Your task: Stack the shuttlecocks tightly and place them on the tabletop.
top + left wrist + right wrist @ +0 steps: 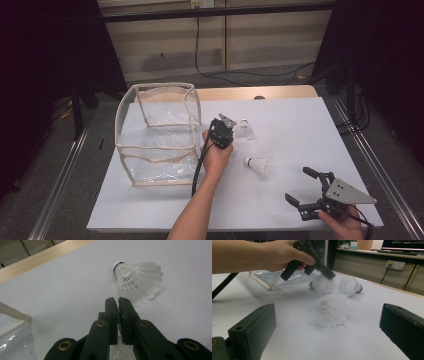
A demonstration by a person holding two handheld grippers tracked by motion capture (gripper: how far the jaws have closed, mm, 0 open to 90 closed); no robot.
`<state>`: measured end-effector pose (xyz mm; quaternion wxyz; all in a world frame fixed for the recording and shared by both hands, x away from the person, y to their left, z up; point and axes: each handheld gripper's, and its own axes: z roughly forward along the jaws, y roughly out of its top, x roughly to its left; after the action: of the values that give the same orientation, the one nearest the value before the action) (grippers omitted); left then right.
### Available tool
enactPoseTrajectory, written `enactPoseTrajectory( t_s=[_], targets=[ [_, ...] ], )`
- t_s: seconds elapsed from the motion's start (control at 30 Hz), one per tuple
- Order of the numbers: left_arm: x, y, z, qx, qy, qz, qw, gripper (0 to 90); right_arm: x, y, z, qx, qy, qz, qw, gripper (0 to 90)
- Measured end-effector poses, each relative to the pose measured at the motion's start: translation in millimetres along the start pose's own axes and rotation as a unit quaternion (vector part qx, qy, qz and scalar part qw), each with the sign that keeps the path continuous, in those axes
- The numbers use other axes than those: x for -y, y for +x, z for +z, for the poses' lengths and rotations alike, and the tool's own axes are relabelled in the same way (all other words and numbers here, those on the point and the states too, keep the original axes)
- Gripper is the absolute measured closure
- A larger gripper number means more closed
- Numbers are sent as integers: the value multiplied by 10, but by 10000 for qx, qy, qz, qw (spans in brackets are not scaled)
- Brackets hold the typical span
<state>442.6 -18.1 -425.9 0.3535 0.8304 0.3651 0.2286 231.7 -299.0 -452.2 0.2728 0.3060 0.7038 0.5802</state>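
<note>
Three white shuttlecocks are on the white table [300,130]. My left gripper [225,131] [118,300] [331,275] is shut on the skirt of one shuttlecock [322,284] [116,350], which hangs low over the table under the jaws. A second shuttlecock [244,129] [137,281] [349,286] with a blue-banded cork lies just beyond the jaw tips. The third shuttlecock [259,166] [330,310] lies alone nearer the front. My right gripper [298,184] [327,335] is open at the front right, its jaws wide apart and facing that third shuttlecock from a short distance.
A clear plastic bag with beige trim [157,132] [12,322] [272,277] stands open on the table's left half, right beside the left hand. A wooden strip [250,92] runs along the table's far edge. Cables lie on the floor behind.
</note>
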Motion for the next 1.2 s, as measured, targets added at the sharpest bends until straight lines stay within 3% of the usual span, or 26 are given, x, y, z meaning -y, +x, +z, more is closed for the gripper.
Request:
enactPoseTrajectory(
  t_s=[0.2, 0.43, 1.03, 1.2],
  targets=[
    [-23, 27, -5, -116, -148, 30, 9998, 869, 3, -4, -4, -1, 5, 9, 10000, 1],
    [-19, 42, 23, -109, -219, 20, 9997, 870, 5, -4, -2, -31, 24, 24, 10000, 2],
    [-4, -4, 37, 204, -260, -145, 9993, 857, 9, -6, 0, -27, 27, -4, 10000, 2],
    [-9, -16, 46, 152, -192, 5, 9997, 855, 7, -3, 1, -33, 30, -27, 10000, 3]
  ],
)
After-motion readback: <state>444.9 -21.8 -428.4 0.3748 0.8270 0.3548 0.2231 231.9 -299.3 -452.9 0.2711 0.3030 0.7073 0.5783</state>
